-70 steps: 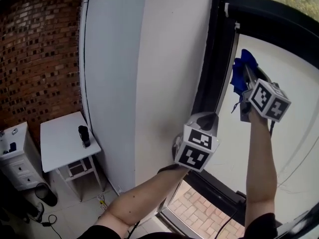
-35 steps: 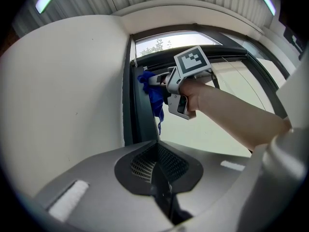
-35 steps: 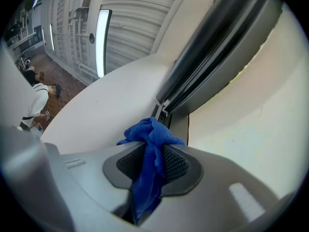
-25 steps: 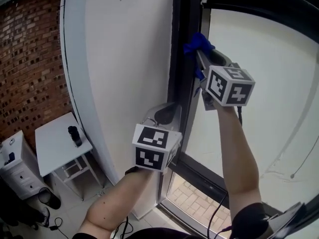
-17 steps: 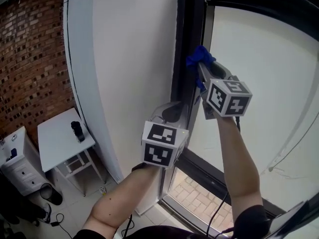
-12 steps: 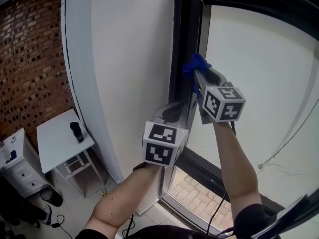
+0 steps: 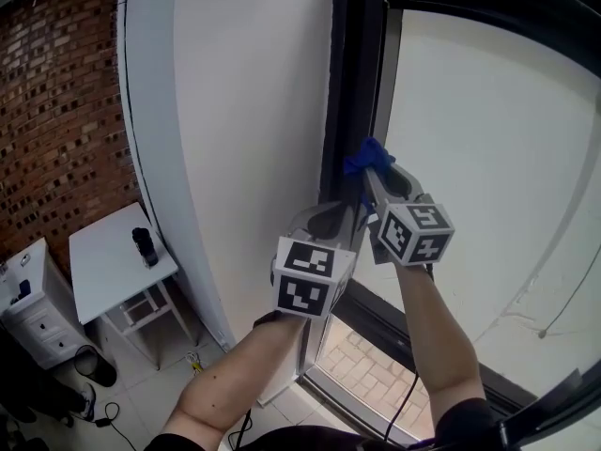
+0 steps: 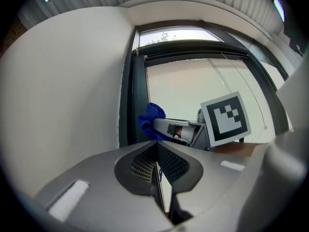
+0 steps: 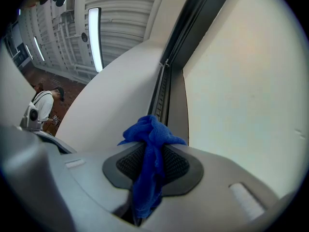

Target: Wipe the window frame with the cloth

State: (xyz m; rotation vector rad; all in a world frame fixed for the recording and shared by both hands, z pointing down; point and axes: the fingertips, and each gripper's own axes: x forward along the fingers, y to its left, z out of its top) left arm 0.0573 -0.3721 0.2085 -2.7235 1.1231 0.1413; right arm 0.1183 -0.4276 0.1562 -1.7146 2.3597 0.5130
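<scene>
A bunched blue cloth (image 7: 365, 159) (image 9: 150, 154) (image 8: 150, 121) is pinched in my right gripper (image 7: 372, 178) (image 9: 153, 144), which is shut on it. The cloth presses against the dark vertical window frame (image 7: 349, 101) (image 9: 165, 88) (image 8: 131, 95), about halfway up it. My left gripper (image 7: 329, 218) (image 8: 157, 170) sits lower and to the left, beside the frame, with its jaws shut and nothing between them. The pale window pane (image 7: 479, 158) lies to the right of the frame.
A white curved wall (image 7: 235, 111) runs left of the frame. Below on the floor stand a small white table (image 7: 117, 271) with a dark bottle (image 7: 143, 248), and a white cabinet (image 7: 28, 299) by a brick wall (image 7: 56, 111). A person (image 9: 41, 108) stands far off.
My right gripper has slid the blue cloth down the vertical frame from near the top to about mid-height. The left gripper has stayed shut, close to the frame.
</scene>
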